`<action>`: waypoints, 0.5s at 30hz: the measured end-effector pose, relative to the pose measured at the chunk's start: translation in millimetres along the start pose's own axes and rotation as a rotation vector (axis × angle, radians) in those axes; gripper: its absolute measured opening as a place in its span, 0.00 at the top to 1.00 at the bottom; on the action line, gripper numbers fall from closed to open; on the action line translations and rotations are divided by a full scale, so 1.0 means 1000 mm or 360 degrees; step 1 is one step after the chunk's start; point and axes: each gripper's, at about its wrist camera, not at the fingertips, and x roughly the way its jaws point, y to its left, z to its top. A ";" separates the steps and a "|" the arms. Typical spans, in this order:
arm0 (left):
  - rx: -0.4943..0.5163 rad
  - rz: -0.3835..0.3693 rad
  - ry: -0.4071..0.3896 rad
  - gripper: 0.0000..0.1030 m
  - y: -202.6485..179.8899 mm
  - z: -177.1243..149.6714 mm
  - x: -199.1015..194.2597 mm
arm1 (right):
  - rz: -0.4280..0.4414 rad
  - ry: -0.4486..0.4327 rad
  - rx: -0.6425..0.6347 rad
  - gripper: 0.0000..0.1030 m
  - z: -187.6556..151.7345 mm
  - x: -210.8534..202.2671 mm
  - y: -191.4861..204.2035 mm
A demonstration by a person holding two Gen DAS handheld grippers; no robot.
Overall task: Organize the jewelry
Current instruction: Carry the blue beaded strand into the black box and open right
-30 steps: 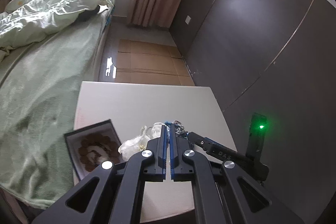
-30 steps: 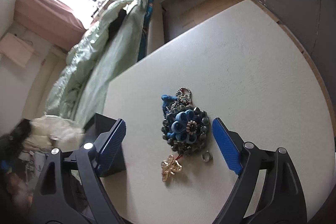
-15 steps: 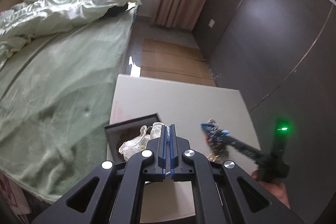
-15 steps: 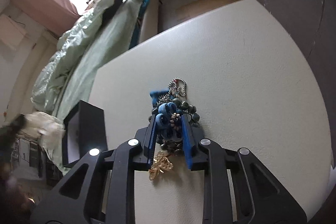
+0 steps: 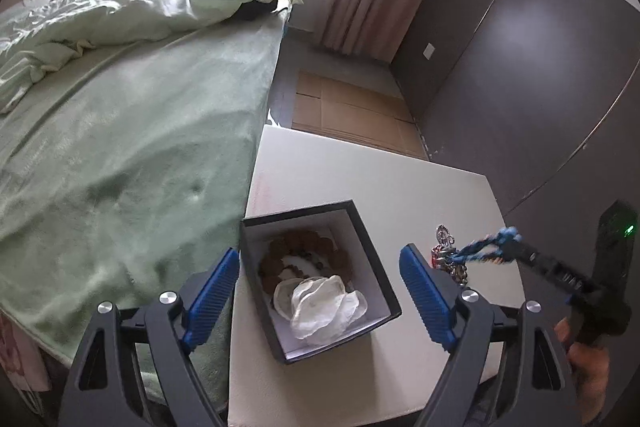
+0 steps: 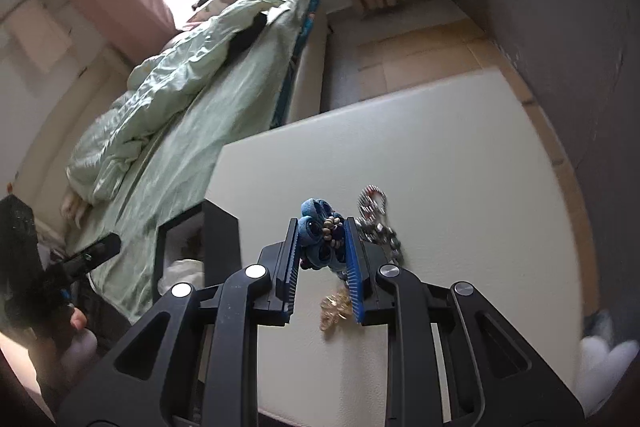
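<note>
My left gripper (image 5: 318, 269) is open and empty above an open black box (image 5: 362, 235) on the white table. The box holds a brown bead bracelet (image 5: 304, 247) and a crumpled white plastic bag (image 5: 324, 301). My right gripper (image 6: 322, 247) is shut on a blue flower beaded piece (image 6: 318, 231) and holds it lifted off the table. It shows blurred in the left wrist view (image 5: 486, 247). A silver chain pendant (image 6: 374, 203) and a gold flower piece (image 6: 334, 309) lie on the table under it. The box (image 6: 220, 231) stands to the left of the right gripper.
The white table (image 5: 360, 179) stands against a green-covered bed (image 5: 120, 147) on the left and near a dark wardrobe wall (image 5: 540, 87) on the right. Wood floor lies beyond the far edge.
My left gripper has opened and let the white bag drop into the box. My right gripper closed on the blue beaded piece and lifted it off the table.
</note>
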 end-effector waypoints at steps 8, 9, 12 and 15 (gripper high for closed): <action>-0.0084 -0.0008 -0.0041 0.23 0.023 -0.001 -0.012 | 0.0052 -0.0042 -0.0204 0.79 0.017 -0.016 0.067; -0.0090 -0.0005 -0.0046 0.23 0.027 -0.002 -0.014 | 0.0068 -0.0037 -0.0217 0.79 0.017 -0.015 0.074; -0.0117 0.0001 -0.0053 0.23 0.037 -0.005 -0.020 | 0.0127 -0.0005 -0.0249 0.79 0.013 -0.007 0.096; -0.0134 0.0016 -0.0060 0.23 0.046 -0.007 -0.026 | 0.0196 0.0037 -0.0270 0.79 0.007 0.003 0.117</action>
